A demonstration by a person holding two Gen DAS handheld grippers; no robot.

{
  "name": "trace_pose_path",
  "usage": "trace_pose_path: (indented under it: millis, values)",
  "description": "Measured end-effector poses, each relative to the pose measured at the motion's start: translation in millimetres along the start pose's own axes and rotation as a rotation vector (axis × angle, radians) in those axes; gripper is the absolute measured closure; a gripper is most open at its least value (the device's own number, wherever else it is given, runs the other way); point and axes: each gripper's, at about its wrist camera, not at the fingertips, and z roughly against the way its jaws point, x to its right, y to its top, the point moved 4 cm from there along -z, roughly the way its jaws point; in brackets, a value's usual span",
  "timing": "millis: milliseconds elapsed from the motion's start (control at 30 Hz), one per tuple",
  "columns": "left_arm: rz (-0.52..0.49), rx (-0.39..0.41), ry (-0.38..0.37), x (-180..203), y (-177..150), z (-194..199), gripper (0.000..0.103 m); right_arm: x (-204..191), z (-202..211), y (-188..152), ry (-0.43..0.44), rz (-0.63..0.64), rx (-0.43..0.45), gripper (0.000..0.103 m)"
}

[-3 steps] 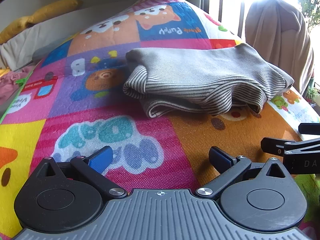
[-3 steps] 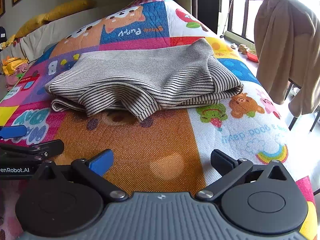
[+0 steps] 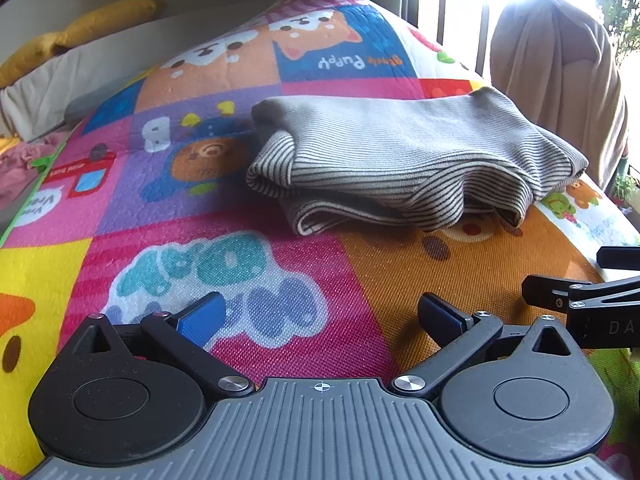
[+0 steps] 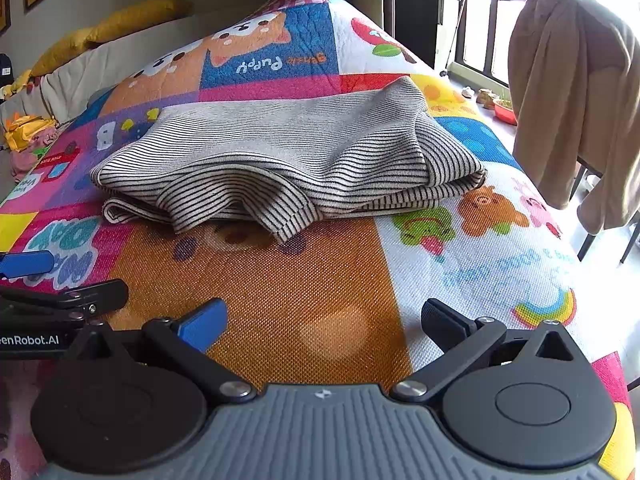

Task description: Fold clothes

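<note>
A grey-and-black striped garment point(image 3: 408, 164) lies folded in a loose bundle on the colourful cartoon mat point(image 3: 200, 216). It also shows in the right wrist view point(image 4: 288, 168) on the same mat point(image 4: 304, 288). My left gripper point(image 3: 320, 316) is open and empty, hovering over the mat short of the garment. My right gripper point(image 4: 324, 320) is open and empty too, equally short of it. The right gripper shows at the right edge of the left wrist view point(image 3: 592, 300); the left gripper shows at the left edge of the right wrist view point(image 4: 48, 288).
A beige cloth hangs over a chair point(image 4: 576, 92) to the right of the mat, by the window. Yellow and white pillows point(image 3: 80, 40) lie along the far left. Pink and yellow items point(image 4: 28, 140) sit at the left edge. A red pot point(image 4: 505, 111) stands on the floor.
</note>
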Motion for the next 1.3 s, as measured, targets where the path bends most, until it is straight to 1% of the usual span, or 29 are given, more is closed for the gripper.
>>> trace_pose_path:
  millis: [700, 1300]
  values:
    - [0.008, 0.005, -0.012, -3.6, 1.9, 1.5, 0.0, -1.5, -1.1, -0.3, -0.003, 0.0, -0.003, 0.0]
    - [0.01, 0.01, -0.005, -0.7, 0.0, 1.4, 0.0, 0.2, -0.7, -0.9, 0.004, -0.002, 0.002, 0.0]
